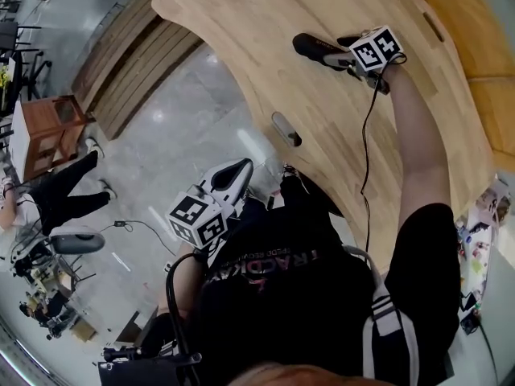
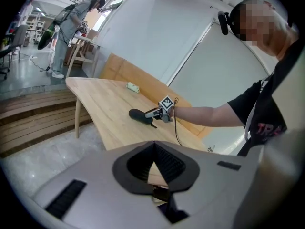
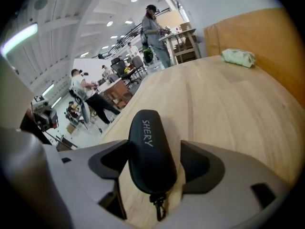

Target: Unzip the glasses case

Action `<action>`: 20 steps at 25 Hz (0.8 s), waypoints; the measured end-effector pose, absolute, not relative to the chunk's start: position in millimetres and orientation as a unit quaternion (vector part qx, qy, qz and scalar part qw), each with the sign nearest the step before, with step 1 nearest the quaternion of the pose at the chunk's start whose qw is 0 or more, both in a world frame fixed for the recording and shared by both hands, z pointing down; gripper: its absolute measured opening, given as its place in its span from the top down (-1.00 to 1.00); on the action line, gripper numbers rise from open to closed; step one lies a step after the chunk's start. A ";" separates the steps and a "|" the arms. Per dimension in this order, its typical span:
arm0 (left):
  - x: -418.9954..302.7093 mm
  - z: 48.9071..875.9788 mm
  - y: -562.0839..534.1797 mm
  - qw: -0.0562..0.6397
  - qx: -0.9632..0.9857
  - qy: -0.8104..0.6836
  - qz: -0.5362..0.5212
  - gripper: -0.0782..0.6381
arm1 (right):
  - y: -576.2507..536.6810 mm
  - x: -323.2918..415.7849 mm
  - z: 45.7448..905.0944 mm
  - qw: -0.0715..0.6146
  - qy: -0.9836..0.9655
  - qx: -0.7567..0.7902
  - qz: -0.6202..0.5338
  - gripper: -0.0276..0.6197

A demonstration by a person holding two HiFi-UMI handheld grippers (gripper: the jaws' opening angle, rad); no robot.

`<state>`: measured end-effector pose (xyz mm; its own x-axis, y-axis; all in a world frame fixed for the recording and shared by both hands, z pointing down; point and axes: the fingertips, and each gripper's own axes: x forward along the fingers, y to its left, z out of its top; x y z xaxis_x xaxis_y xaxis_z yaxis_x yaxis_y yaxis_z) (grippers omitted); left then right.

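A black zipped glasses case (image 1: 314, 48) lies on the light wooden table (image 1: 322, 6). In the right gripper view the case (image 3: 150, 151) lies lengthwise between the jaws, with its zip pull (image 3: 158, 208) hanging at the near end. My right gripper (image 3: 155, 163) is open around it, and a gap shows beside the right pad. From the left gripper view the case (image 2: 138, 115) and the right gripper (image 2: 155, 112) are seen far across the table. My left gripper (image 1: 233, 171) hangs off the table's edge, over the floor near my body, shut and holding nothing.
A small pale green pouch (image 3: 238, 57) lies far down the table by a wooden panel (image 3: 252, 32). A small grey oblong thing (image 1: 286, 129) sits near the table's curved edge. Wooden steps (image 1: 137, 55) and people at desks (image 3: 86, 97) are beyond.
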<state>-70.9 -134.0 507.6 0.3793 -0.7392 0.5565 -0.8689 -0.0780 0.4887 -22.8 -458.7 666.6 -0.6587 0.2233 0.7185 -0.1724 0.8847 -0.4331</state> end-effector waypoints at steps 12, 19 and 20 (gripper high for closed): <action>-63.0 509.7 -123.1 0.404 0.728 -0.550 0.070 0.75 | -415.1 -34.7 676.4 0.493 -0.868 -0.062 0.000 -0.15; -60.6 500.7 -110.6 0.398 0.720 -0.565 0.068 0.75 | -419.9 -35.0 686.7 0.511 -0.859 -0.030 -0.028 -0.15; -61.6 500.3 -109.8 0.398 0.718 -0.567 0.068 0.75 | -421.7 -34.7 687.7 0.510 -0.860 -0.024 -0.023 -0.15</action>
<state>-61.6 -109.8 500.3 0.3473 -0.7610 0.5480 -0.8683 -0.0403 0.4944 -34.7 -421.7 687.7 -0.4792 0.0179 0.8775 0.0645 0.9978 0.0149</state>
